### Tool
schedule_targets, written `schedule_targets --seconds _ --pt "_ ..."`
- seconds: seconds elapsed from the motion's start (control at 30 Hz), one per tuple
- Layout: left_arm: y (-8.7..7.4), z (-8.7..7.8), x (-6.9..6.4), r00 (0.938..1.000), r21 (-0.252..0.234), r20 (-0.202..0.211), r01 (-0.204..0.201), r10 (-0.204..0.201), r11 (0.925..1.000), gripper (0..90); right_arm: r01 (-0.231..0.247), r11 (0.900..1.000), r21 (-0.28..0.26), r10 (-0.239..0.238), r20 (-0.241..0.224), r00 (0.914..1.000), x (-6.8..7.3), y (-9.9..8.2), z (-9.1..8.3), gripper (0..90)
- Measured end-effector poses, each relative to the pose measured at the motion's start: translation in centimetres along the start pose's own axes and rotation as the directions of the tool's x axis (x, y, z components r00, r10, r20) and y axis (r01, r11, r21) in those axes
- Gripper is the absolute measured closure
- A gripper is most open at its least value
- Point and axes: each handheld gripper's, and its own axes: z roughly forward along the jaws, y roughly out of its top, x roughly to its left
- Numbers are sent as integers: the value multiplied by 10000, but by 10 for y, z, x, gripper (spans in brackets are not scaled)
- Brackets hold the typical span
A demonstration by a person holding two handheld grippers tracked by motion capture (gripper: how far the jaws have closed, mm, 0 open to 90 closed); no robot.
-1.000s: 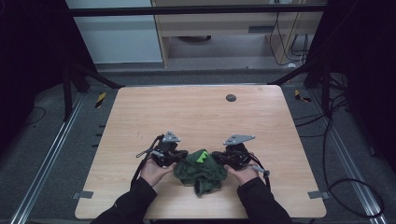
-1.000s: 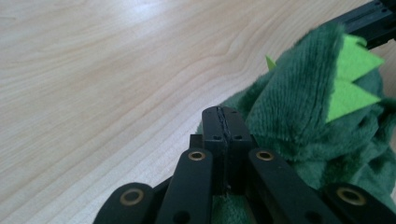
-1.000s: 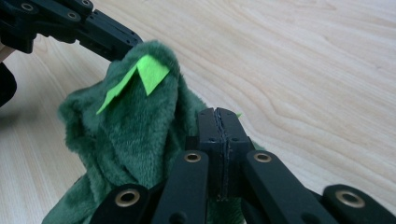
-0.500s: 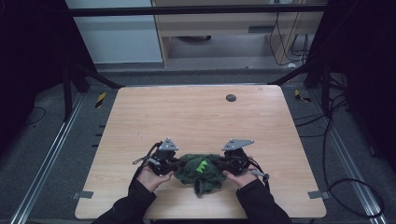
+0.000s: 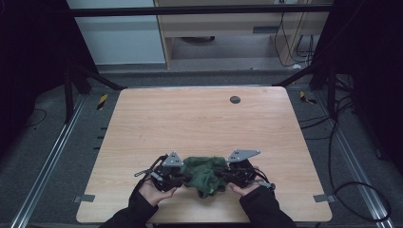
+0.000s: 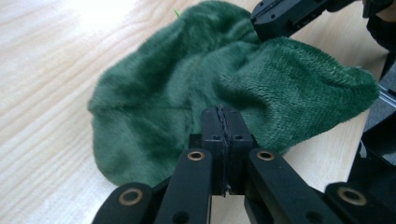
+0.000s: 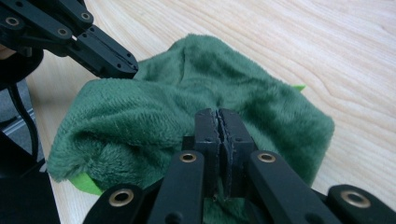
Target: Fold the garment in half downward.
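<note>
I found the green plush cloth [image 5: 204, 174] bunched near the front edge of the tabletop [image 5: 199, 123], lying between my two hands. My left gripper [image 5: 186, 176] met it from the left side; in the left gripper view its fingers [image 6: 223, 135] were pressed together against the cloth's near edge, with fabric apparently caught between them. My right gripper [image 5: 223, 175] came in from the opposite side; in the right gripper view its fingers [image 7: 223, 140] were likewise pressed together at the cloth's edge. A bright green tag [image 7: 86, 183] showed under the cloth's lower fold. A small dark disc [image 5: 235, 99] sat well apart, at the far side.
</note>
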Motion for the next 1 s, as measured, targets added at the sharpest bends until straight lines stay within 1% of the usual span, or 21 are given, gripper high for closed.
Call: schedule_targets --seconds 0.2,0.33,0.73,0.87,0.93,1.0 --pt "-8 1 -5 9999 86 70 101 -102 9999 892 3 9999 133 -2 -110 9999 3 -4 1 865" --pt "-12 3 -7 9999 227 103 68 -70 9997 892 -8 9998 214 12 -185 9998 5 -7 1 864" --pt "-20 12 -9 10000 652 -44 10 -7 9979 893 -53 9991 423 65 -272 9996 10 -17 3 861" --pt "-22 14 -8 10000 691 -86 55 -49 9976 892 -15 9987 505 26 -210 9998 10 -20 5 859" --pt "-22 13 -7 9998 625 -156 112 -103 9980 888 -29 9987 505 39 -198 9998 10 -21 6 858" --pt "-22 9 -5 9996 455 -207 176 -167 9988 875 -18 9989 462 28 -214 9998 10 -20 6 854"
